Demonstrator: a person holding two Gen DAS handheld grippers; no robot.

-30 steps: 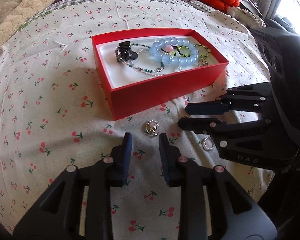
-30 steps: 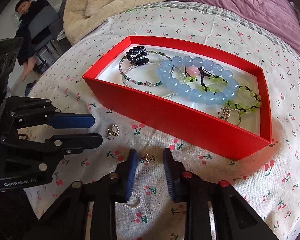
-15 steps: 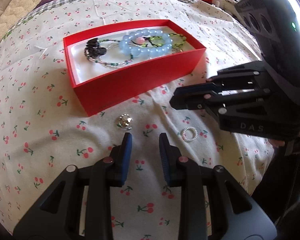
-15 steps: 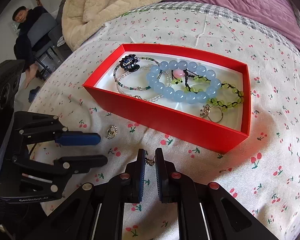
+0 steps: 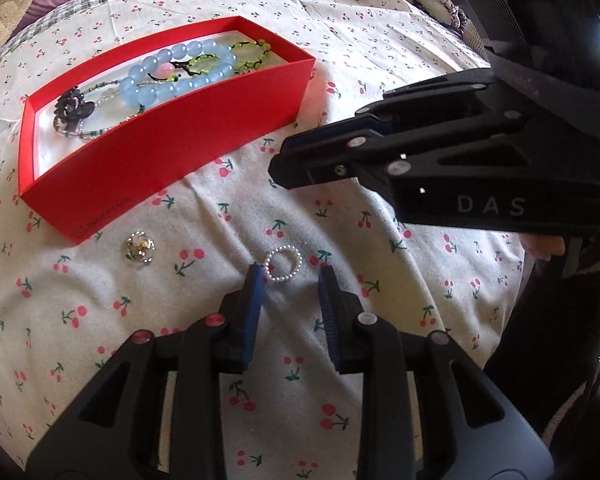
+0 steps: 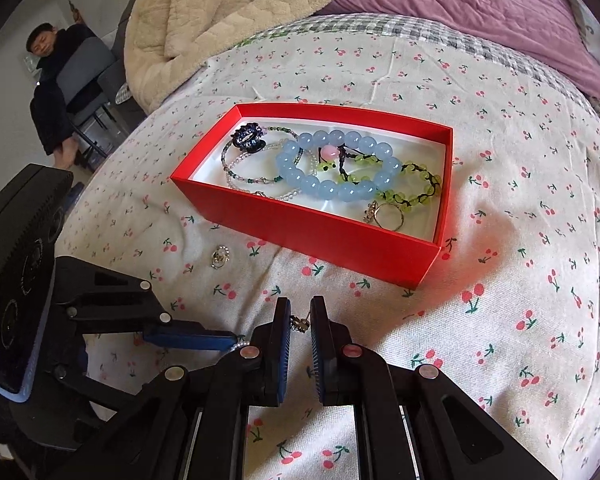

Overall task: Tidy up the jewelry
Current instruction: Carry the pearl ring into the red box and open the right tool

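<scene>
A red box (image 6: 380, 249) on the cherry-print bedspread holds a blue bead bracelet (image 6: 336, 168), green and clear bead strands, a dark flower piece (image 6: 249, 142) and a gold ring (image 6: 388, 216); the box also shows in the left wrist view (image 5: 172, 152). My right gripper (image 6: 300, 322) is shut on a small earring (image 6: 300, 323), lifted in front of the box. My left gripper (image 5: 290, 280) is open with a small pearl ring (image 5: 283, 265) on the cloth between its fingertips. A silver round earring (image 5: 140, 247) lies left of it, near the box.
A beige blanket (image 6: 228, 12) and a purple quilt (image 6: 480, 12) lie at the far side of the bed. A person sits on a chair (image 6: 60, 80) beyond the bed's left edge. The right gripper's body (image 5: 480, 168) hangs over the cloth right of the box.
My right gripper closed on the small earring and lifted it off the cloth. My left gripper moved right, from the silver earring to around the pearl ring.
</scene>
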